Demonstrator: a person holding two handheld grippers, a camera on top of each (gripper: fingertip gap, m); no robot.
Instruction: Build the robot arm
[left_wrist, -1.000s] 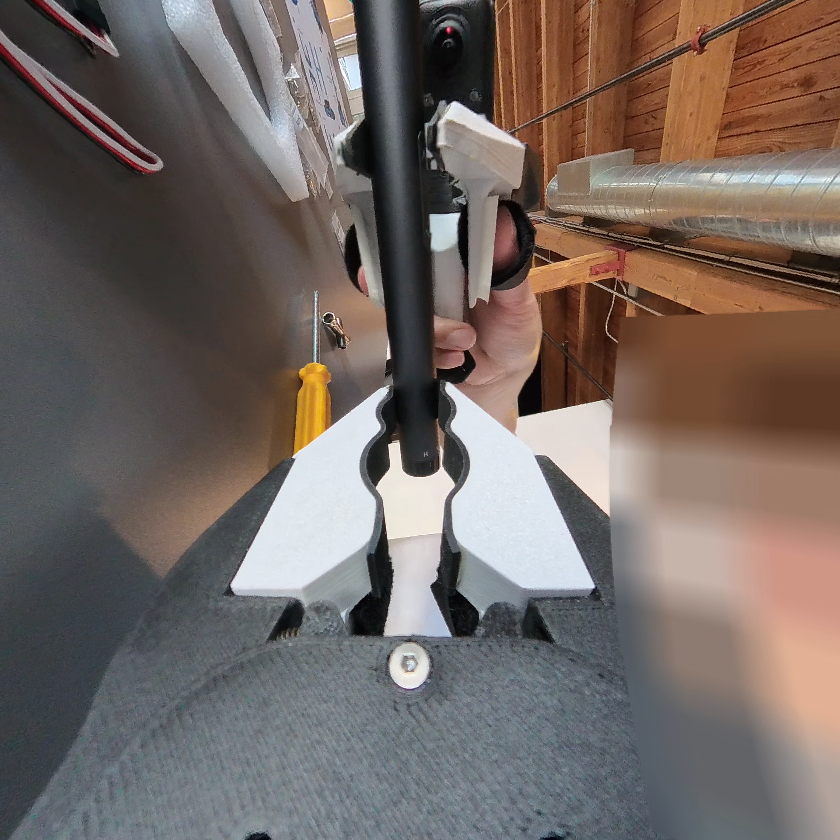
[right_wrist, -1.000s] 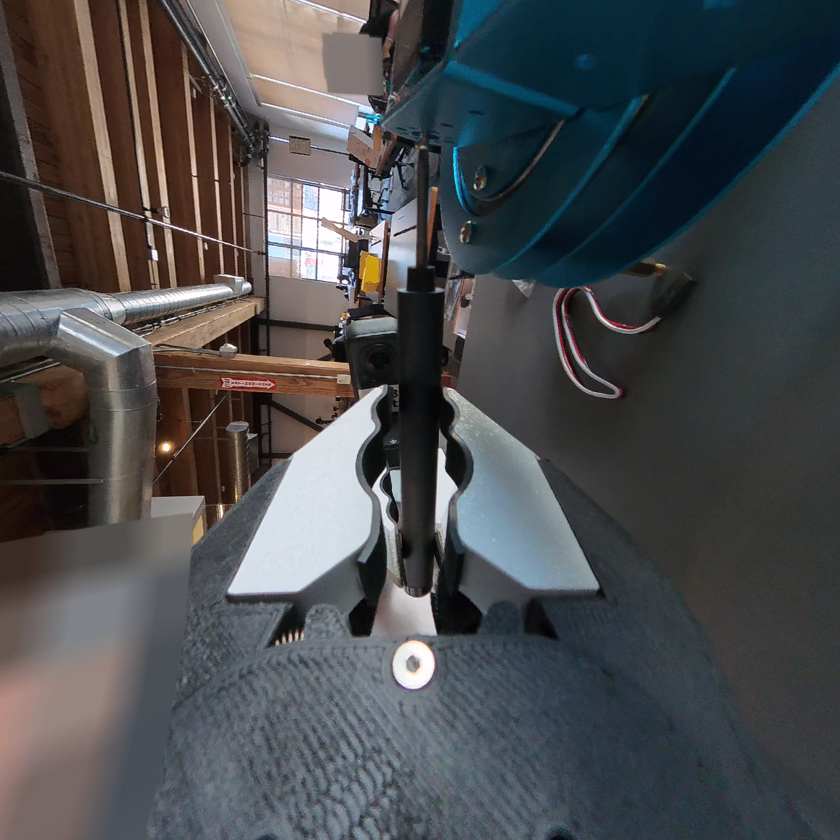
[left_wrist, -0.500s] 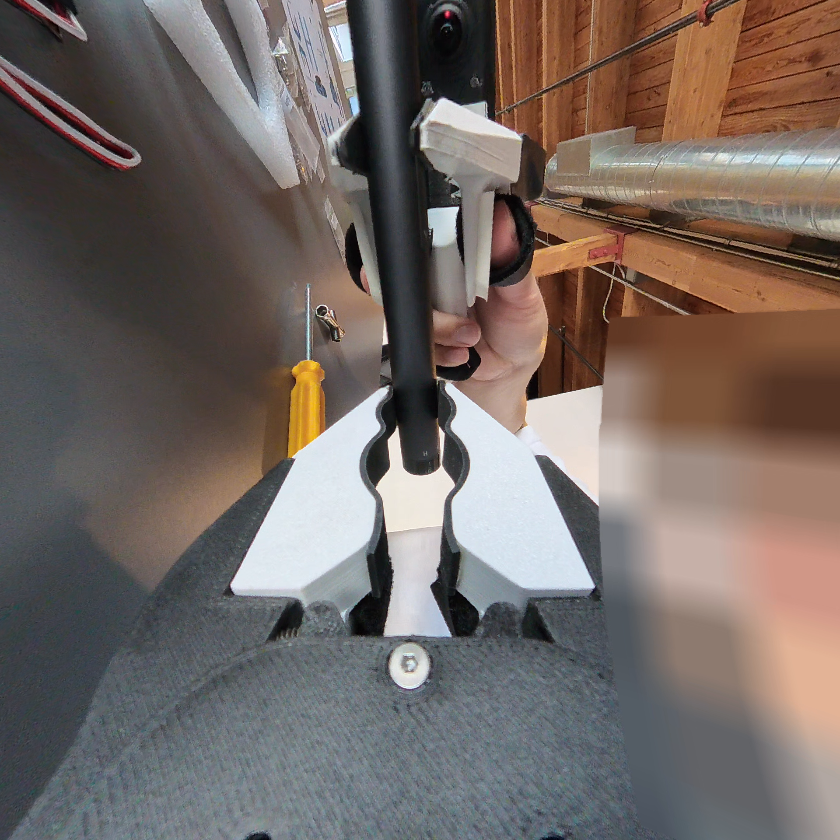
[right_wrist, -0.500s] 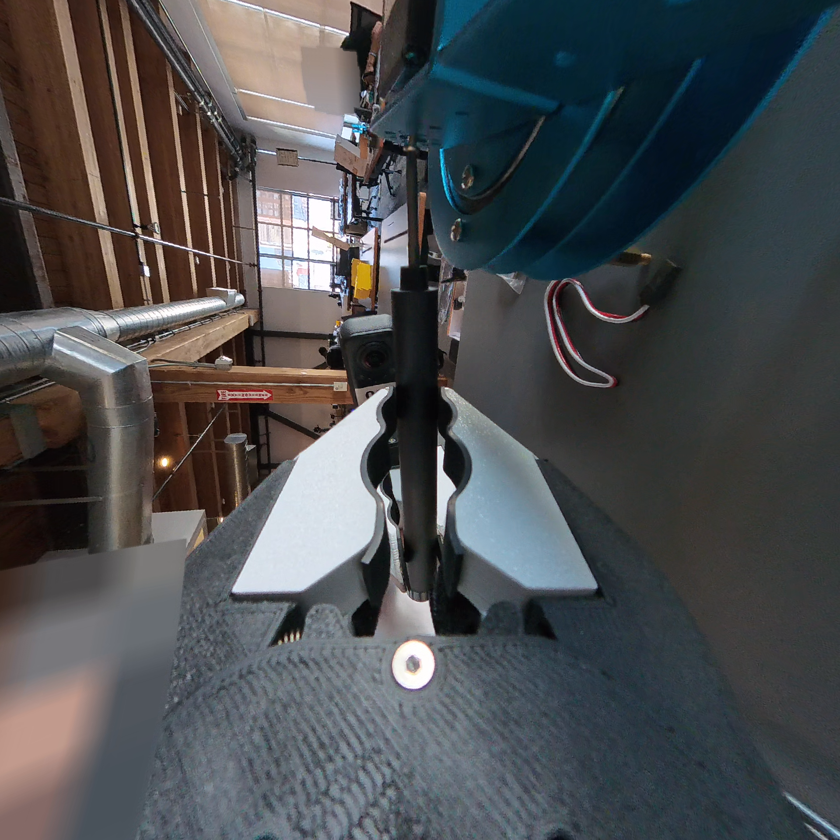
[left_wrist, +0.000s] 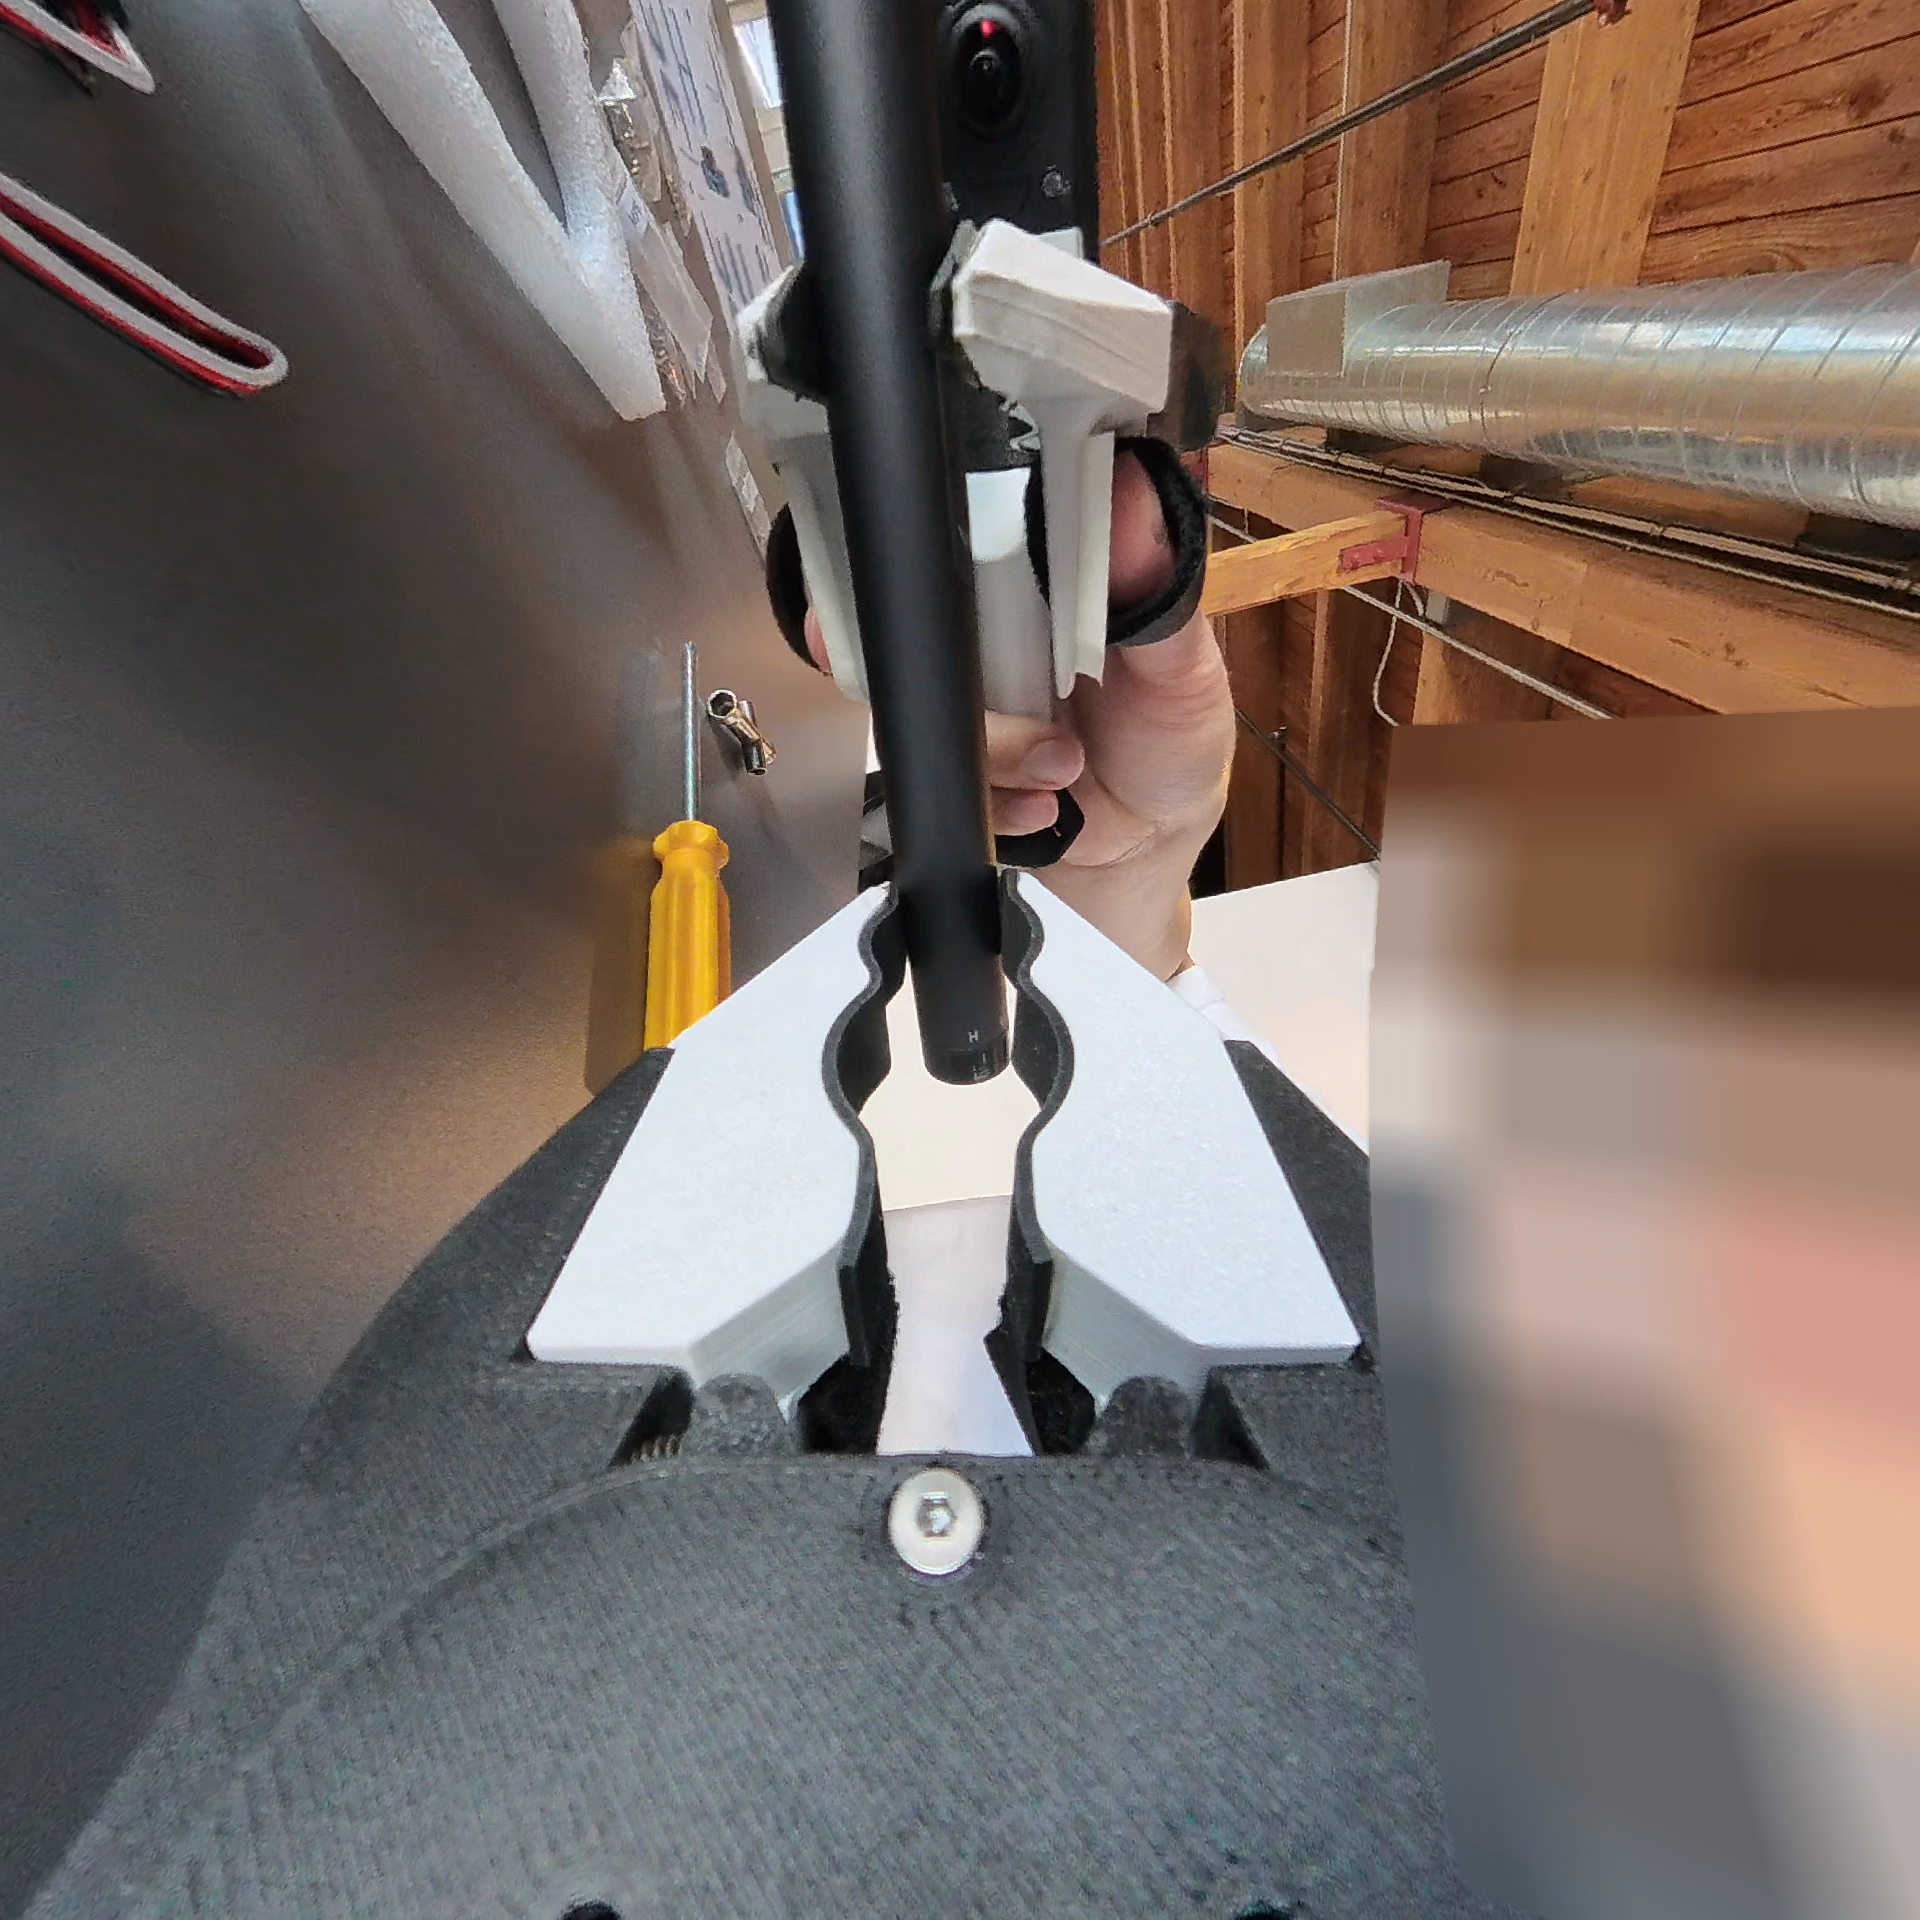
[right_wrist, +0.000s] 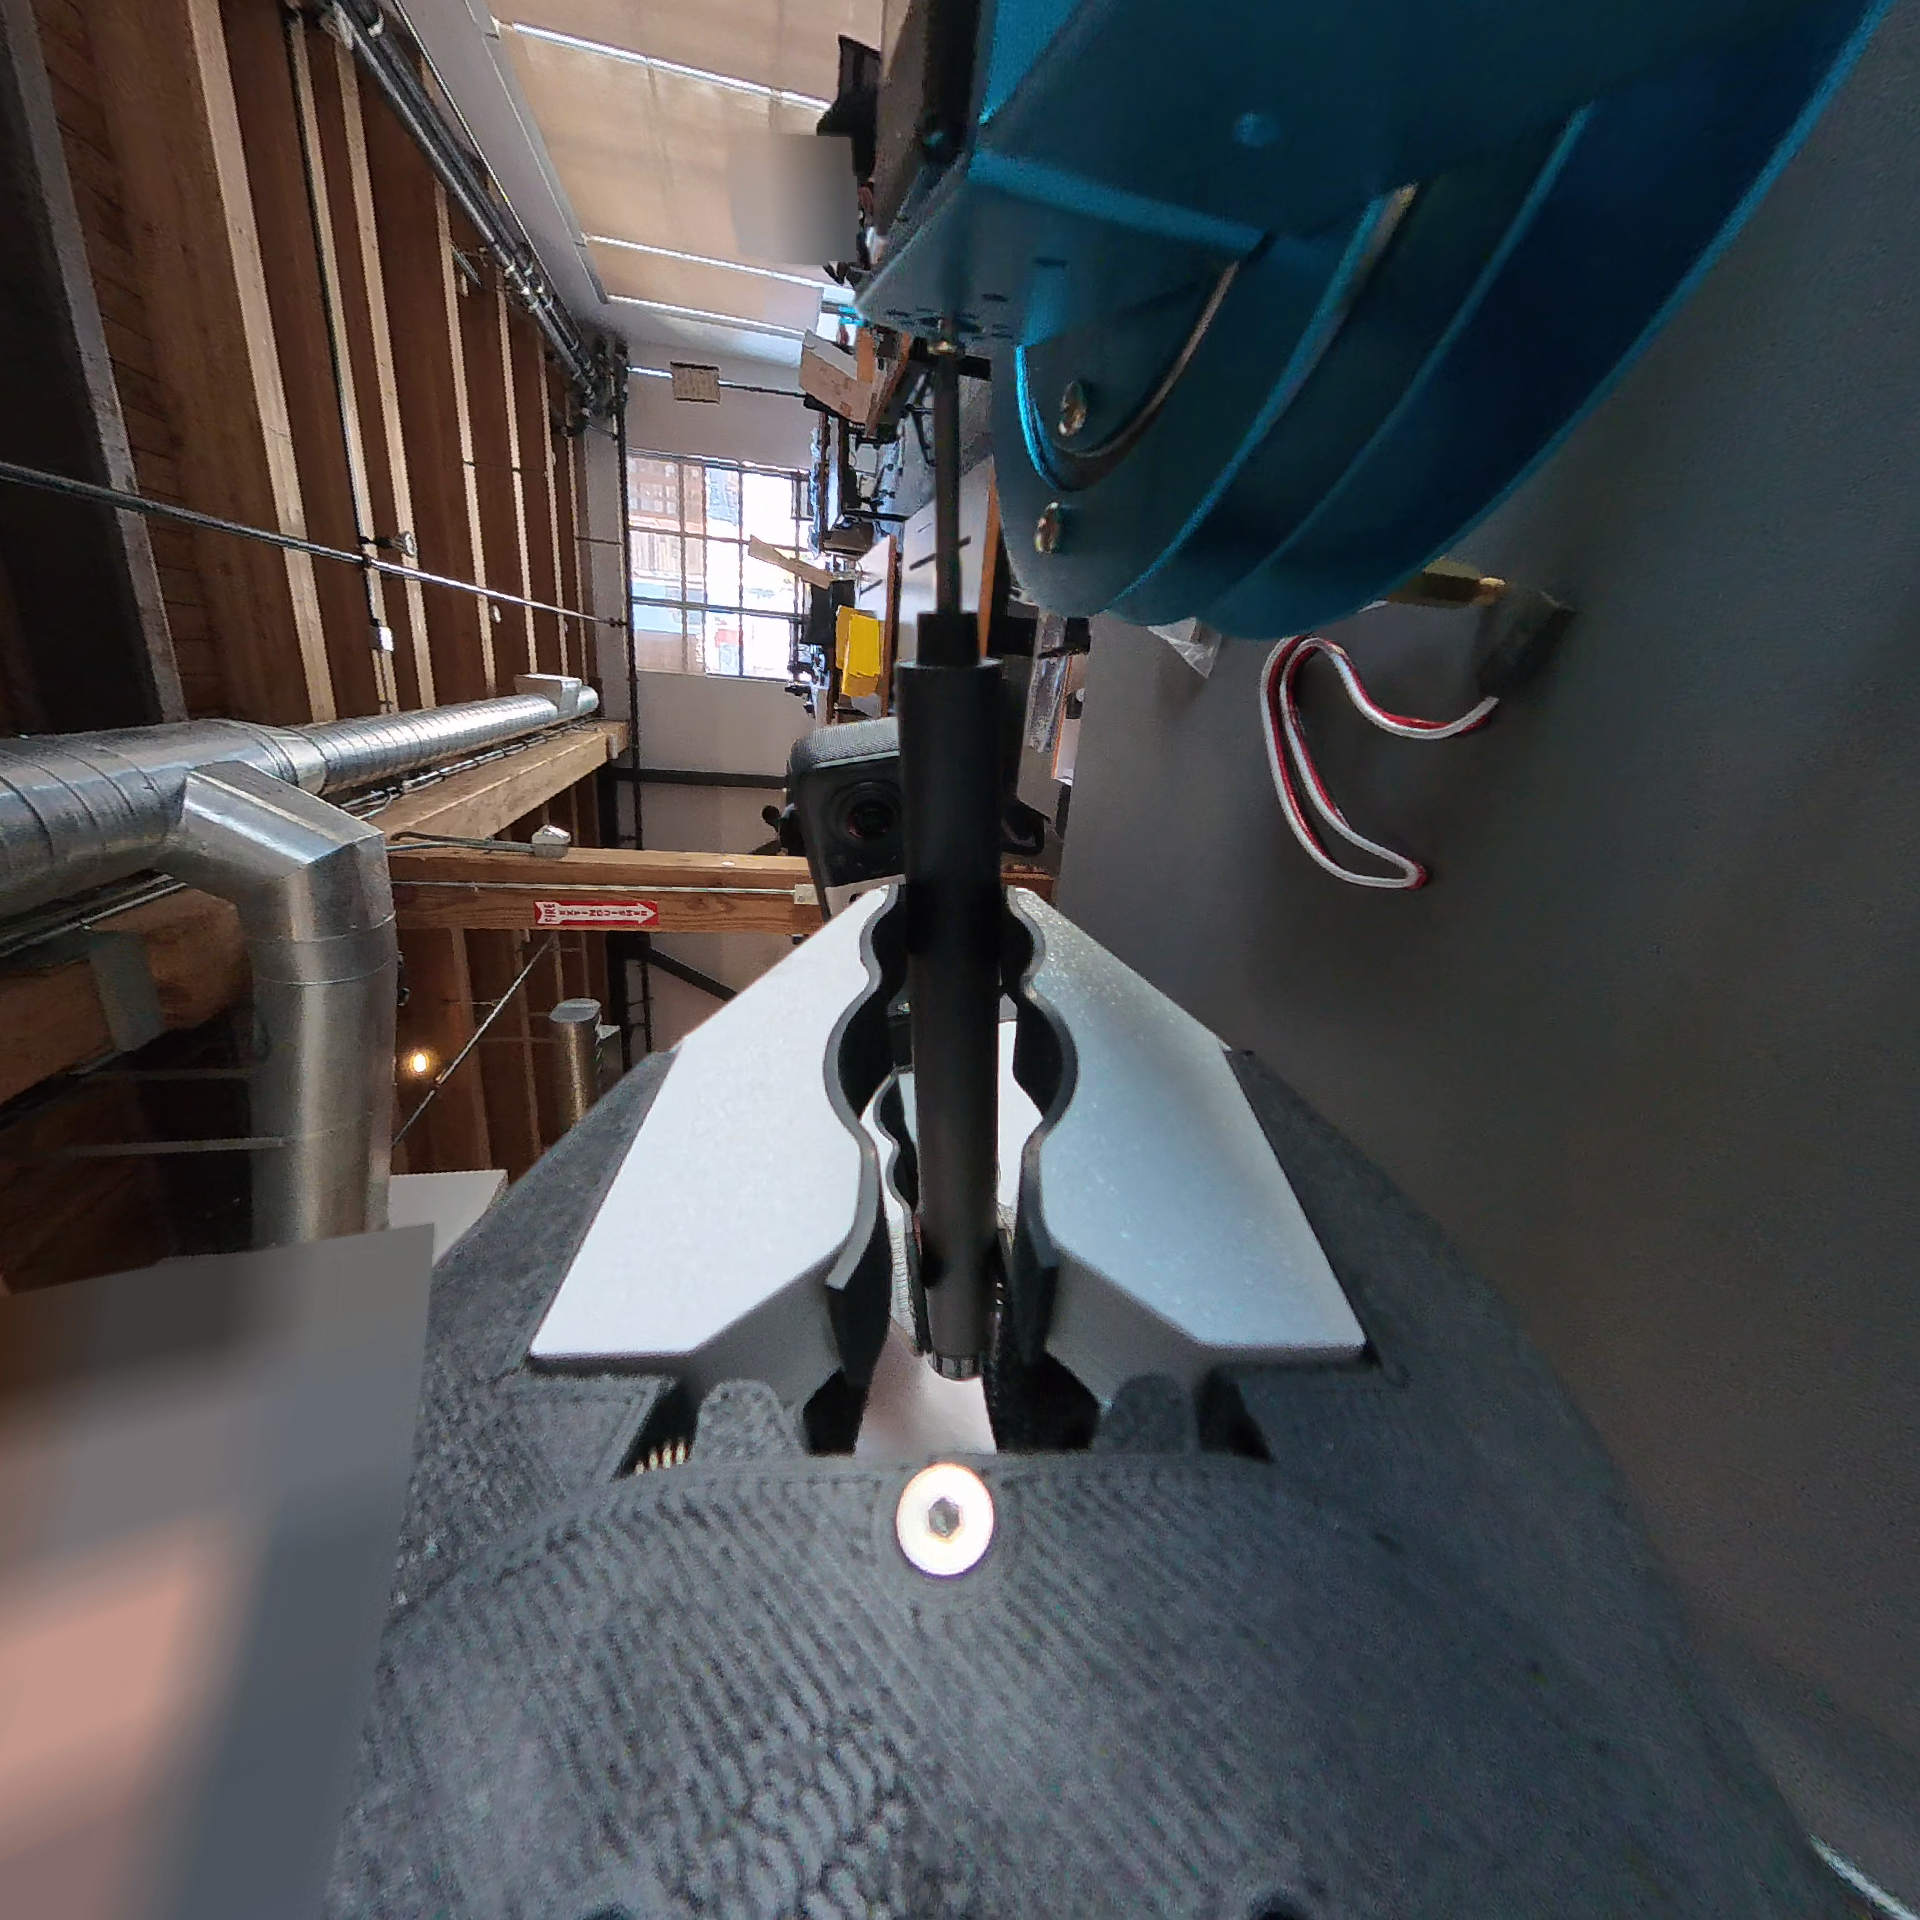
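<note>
Up close in the left wrist view: left gripper (left_wrist: 948, 920) squeezed shut on the blunt end of a black rod (left_wrist: 914, 623). Pinched only at the very front notch of the white fingers (left_wrist: 727, 1174), with the rod's end poking a little way in.

Farther along the same rod: right gripper (left_wrist: 961, 343), facing back this way and clamped round it too, with a hand (left_wrist: 1132, 769) wrapped on its grip.

Off to the left, flat on the grey table (left_wrist: 312, 727): a yellow screwdriver (left_wrist: 686, 935), a tiny metal bit (left_wrist: 740, 727) just beside its tip, then a red and white wire (left_wrist: 135, 301) and a strip of white foam (left_wrist: 540, 187). To the right, well apart, a shiny pipe (left_wrist: 1610, 364) on a wood wall.

Up close in the right wrist view: right gripper (right_wrist: 951, 920) closed on the rod (right_wrist: 951, 1039), lying deep between the fingers, nearly back to the base. Past the tips, a thin shaft (right_wrist: 948, 499) sticking out of the rod and reaching a blue machine (right_wrist: 1351, 312). Cannot tell if touching a screw there. Beside the machine, the wire (right_wrist: 1330, 779) on the table (right_wrist: 1558, 1143).
</note>
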